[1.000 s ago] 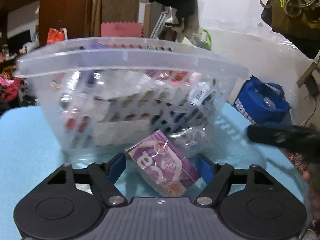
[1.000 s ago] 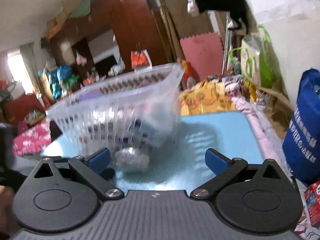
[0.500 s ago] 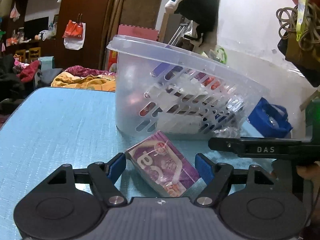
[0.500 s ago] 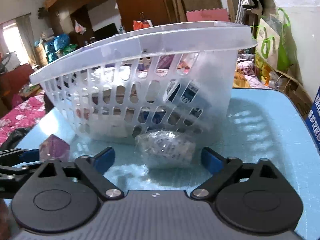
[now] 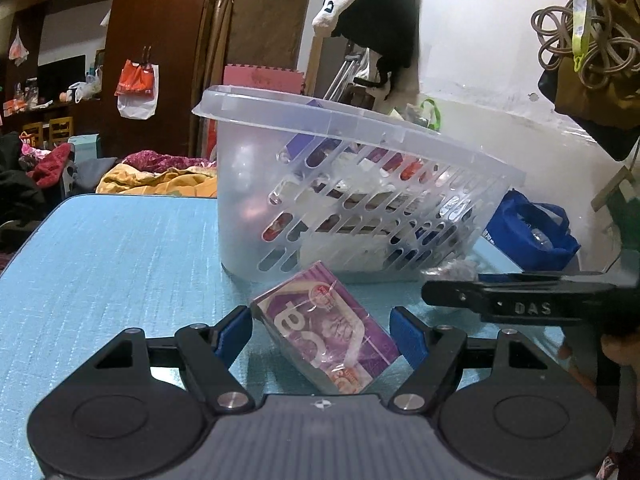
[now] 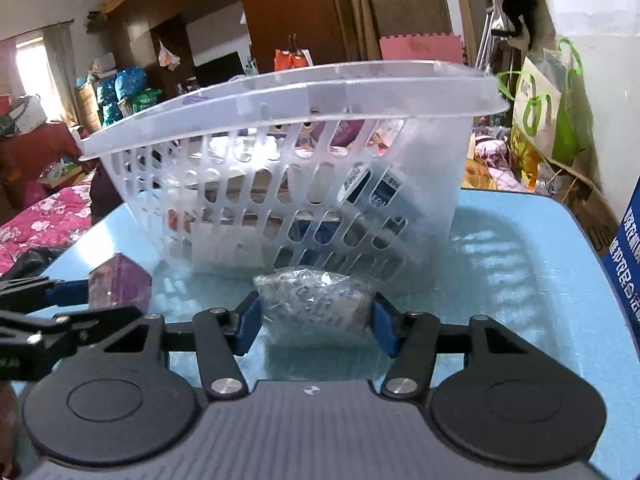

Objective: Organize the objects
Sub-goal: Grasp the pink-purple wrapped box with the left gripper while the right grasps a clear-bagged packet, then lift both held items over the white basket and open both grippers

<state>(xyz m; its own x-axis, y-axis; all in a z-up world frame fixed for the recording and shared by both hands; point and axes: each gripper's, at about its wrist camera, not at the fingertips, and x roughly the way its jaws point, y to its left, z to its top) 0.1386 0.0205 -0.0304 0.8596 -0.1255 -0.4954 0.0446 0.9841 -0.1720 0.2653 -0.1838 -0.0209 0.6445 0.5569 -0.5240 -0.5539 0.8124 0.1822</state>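
Purple packet [image 5: 326, 330] gripped in left claw [image 5: 322, 334] | right claw [image 6: 314, 318] closing on crinkly clear pouch [image 6: 314, 300] — both beside slotted basket [image 6: 456, 196] | blue counter [image 5: 112, 264]

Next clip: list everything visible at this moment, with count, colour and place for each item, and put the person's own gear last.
basket: one, clear plastic with slotted walls, on the table, filled with mixed packets.
purple box: one, purple, wrapped in film, on the table in front of the basket, between the left jaws.
clear packet: one, see-through crinkled plastic, on the table against the basket's front wall, between the right jaws.
table: one, light blue.
blue bag: one, blue, past the table's far edge.
pink foam mat: one, pink, upright behind the basket.
left gripper: one, black with blue pads, around the purple box.
right gripper: one, same colours, jaws closing on the clear packet.
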